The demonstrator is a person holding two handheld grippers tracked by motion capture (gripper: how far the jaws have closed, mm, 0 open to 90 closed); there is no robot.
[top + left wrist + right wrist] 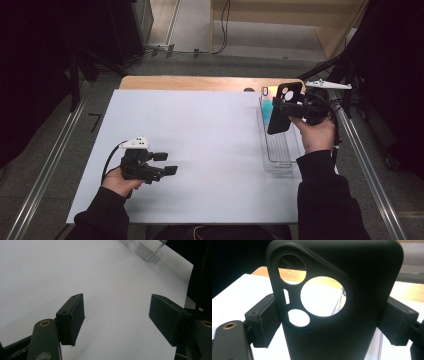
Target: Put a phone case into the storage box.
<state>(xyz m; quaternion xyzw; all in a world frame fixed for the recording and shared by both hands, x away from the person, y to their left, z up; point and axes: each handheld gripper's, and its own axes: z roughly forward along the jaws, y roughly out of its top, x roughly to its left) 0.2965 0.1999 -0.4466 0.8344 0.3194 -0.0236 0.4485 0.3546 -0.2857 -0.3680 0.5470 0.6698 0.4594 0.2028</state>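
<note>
A black phone case point(281, 107) with round camera cut-outs hangs in the air above the clear plastic tray point(280, 155) at the table's right side. My right gripper point(295, 106) is shut on it, one jaw pressing on each long edge. In the right gripper view the phone case point(337, 302) stands upright between the two pads point(265, 320). A turquoise item point(266, 106) stands in the tray's far end, partly hidden behind the case. My left gripper point(165, 163) hovers low over the white table point(200, 140) at the front left, open and holding nothing point(116, 320).
The clear tray runs lengthwise along the table's right edge; its corner point(147, 252) appears at the top of the left gripper view. A bare wooden strip point(200, 82) lies along the table's far edge. Metal rails point(372, 175) run beside the table on both sides.
</note>
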